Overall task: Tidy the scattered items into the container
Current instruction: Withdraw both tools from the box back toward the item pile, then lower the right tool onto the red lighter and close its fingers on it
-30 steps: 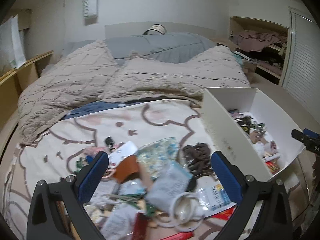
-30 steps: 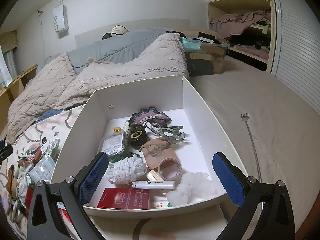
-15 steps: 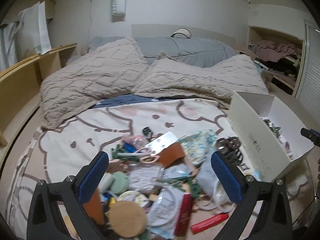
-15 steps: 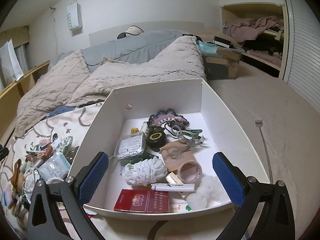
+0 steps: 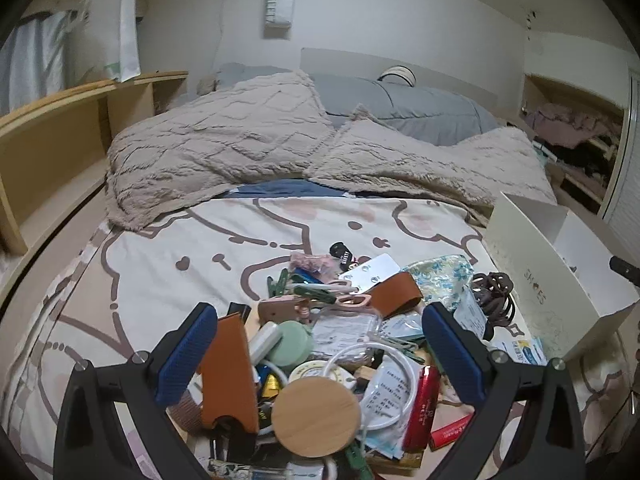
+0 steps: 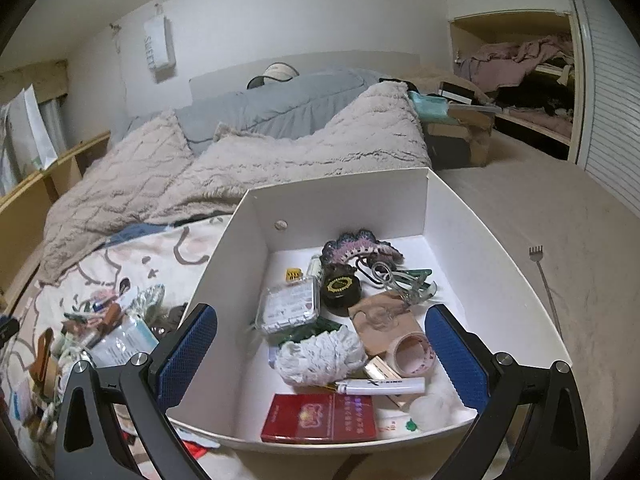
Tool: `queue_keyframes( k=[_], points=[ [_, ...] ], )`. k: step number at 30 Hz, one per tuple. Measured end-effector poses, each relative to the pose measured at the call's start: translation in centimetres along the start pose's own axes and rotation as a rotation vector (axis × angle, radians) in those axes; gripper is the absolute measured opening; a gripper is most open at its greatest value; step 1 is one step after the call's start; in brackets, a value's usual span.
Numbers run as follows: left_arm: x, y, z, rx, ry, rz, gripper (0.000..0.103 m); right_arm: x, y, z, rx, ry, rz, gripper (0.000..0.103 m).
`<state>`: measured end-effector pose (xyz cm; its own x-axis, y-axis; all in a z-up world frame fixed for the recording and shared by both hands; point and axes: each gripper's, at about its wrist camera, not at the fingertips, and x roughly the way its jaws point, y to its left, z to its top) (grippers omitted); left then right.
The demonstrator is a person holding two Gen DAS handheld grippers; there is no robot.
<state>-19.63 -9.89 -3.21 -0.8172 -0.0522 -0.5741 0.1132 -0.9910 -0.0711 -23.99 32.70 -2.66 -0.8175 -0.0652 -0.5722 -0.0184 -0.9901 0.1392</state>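
A pile of scattered small items lies on the cartoon-print bedsheet (image 5: 168, 248): a round wooden lid (image 5: 316, 410), a brown leather strap (image 5: 230, 368), a pale green disc (image 5: 290, 344), a white cable (image 5: 384, 364) and a red tube (image 5: 420, 408). My left gripper (image 5: 320, 356) is open and empty over this pile. The white shoe box (image 6: 424, 196) holds several items, among them a red booklet (image 6: 320, 418), a tape roll (image 6: 412, 354) and a white lighter (image 6: 384, 386). It also shows in the left wrist view (image 5: 548, 280). My right gripper (image 6: 320, 352) is open and empty above the box's near end.
A beige textured blanket (image 5: 224, 152) and grey duvet (image 5: 416, 108) cover the far half of the bed. Wooden shelving (image 5: 52, 128) runs along the left. A back scratcher (image 6: 546, 288) lies on the carpet right of the box. An open closet (image 6: 516, 76) is at the far right.
My left gripper has swung left and back over the pile, so the box has slid to the right edge of its view. My right gripper has drawn back slightly from the box. Both stay open.
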Motion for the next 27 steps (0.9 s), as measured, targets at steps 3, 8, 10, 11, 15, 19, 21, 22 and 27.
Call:
queue_keyframes(
  k=[3,8,10,11,15,19,21,22,27],
  points=[
    [-0.3,1.1,-0.1,-0.008,-0.011,0.036,0.103,-0.1,0.3,0.0,0.012,-0.016,-0.004,0.103],
    [-0.8,2.7,-0.4,-0.043,-0.019,0.047,0.103,-0.6,1.5,0.1,0.004,-0.036,0.022,0.103],
    [-1.0,3.1,-0.6,-0.048,-0.022,0.049,0.103,-0.9,2.3,0.1,-0.004,-0.042,0.043,0.103],
    [-1.1,3.3,-0.7,-0.054,-0.021,0.05,0.103,-1.1,2.8,0.1,-0.01,-0.046,0.055,0.103],
    [-1.1,3.6,-1.1,-0.063,-0.015,0.067,0.103,-1.7,4.6,0.0,-0.046,-0.057,0.089,0.103],
    [-1.3,3.6,-1.4,-0.065,-0.021,0.076,0.103,-2.1,6.6,-0.4,-0.097,-0.065,0.119,0.103],
    [-1.3,3.5,-1.4,-0.053,-0.026,0.086,0.103,-2.2,7.6,-0.7,-0.121,-0.078,0.129,0.103],
    [-1.4,3.4,-1.5,-0.047,-0.029,0.092,0.103,-2.2,8.1,-0.8,-0.133,-0.083,0.138,0.103],
    [-1.5,2.5,-1.9,-0.034,-0.025,0.076,0.103,-1.9,11.1,-2.1,-0.233,-0.072,0.214,0.103]
  ],
)
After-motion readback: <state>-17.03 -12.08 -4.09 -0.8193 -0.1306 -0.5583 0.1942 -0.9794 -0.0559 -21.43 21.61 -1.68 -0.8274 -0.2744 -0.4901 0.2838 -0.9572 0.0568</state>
